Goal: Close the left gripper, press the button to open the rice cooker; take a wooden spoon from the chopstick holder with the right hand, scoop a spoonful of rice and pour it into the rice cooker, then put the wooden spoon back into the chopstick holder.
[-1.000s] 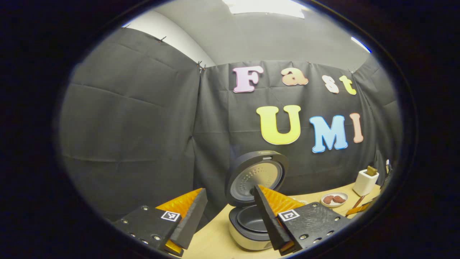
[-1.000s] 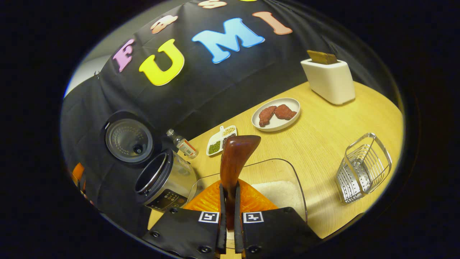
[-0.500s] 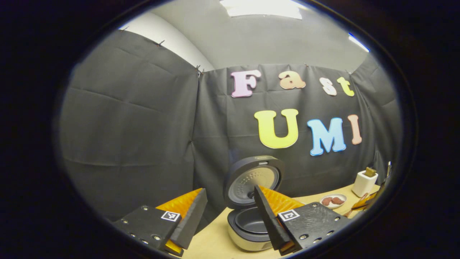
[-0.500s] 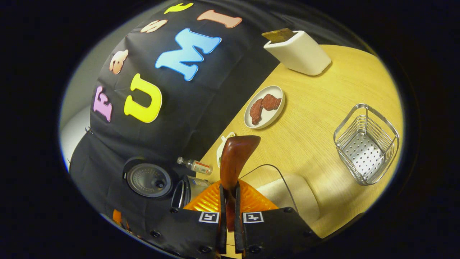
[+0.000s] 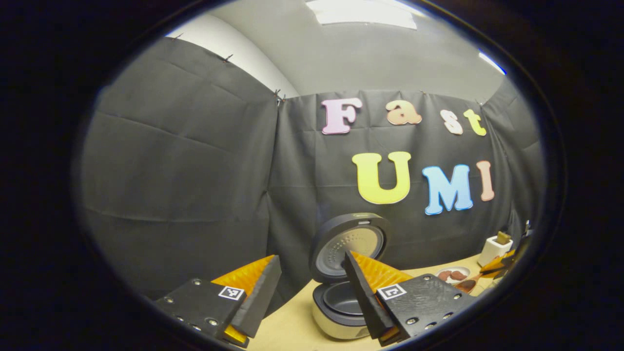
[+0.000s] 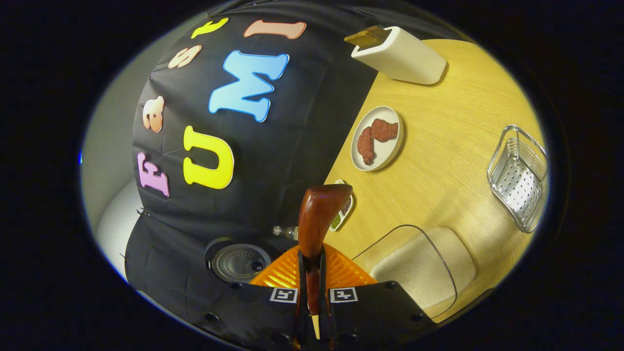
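While cooker (image 5: pixel 341 304) gapes bare, tub (image 6: pixel 419 273) holds rice.

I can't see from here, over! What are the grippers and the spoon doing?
Right gripper shut on wooden spoon. Left gripper open, holding nothing. Rice cooker lid up, pot open. Nothing in the way.

Glossy dark wooden spoon (image 6: pixel 319 214), pale matt wood-grain table (image 6: pixel 438 161), shiny perforated metal wire chopstick holder (image 6: pixel 519 178), clear smooth plastic rice container (image 6: pixel 419 273).
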A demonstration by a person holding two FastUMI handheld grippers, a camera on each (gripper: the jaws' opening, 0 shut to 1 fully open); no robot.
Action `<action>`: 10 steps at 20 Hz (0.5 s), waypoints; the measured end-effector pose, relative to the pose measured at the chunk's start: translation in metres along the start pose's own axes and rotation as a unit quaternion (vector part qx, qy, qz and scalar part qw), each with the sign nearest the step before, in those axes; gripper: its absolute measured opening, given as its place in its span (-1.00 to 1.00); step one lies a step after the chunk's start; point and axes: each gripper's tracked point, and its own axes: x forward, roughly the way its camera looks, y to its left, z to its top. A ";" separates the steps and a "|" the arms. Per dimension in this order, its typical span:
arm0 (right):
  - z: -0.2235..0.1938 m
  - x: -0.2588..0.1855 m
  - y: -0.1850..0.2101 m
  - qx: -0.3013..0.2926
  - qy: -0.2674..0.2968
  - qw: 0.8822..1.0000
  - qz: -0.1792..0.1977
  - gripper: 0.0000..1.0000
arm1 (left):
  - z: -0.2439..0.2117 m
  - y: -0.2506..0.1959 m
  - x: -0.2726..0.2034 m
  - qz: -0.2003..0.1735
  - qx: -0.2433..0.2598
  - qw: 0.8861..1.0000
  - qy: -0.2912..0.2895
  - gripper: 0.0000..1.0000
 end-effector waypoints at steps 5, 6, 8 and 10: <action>-0.020 0.024 0.047 -0.012 0.029 0.999 0.043 -0.81 | -0.010 0.016 -0.007 0.019 0.000 1.000 0.009 0.65; -0.026 0.031 0.058 -0.018 0.035 0.998 0.051 -0.80 | -0.011 0.018 -0.006 0.023 0.000 1.000 0.010 0.65; -0.039 0.045 0.077 -0.038 0.048 0.996 0.067 -0.80 | -0.013 0.024 -0.005 0.033 -0.001 0.999 0.012 0.67; -0.052 0.059 0.094 -0.053 0.057 0.994 0.081 -0.80 | -0.015 0.033 -0.006 0.044 -0.004 0.999 0.015 0.67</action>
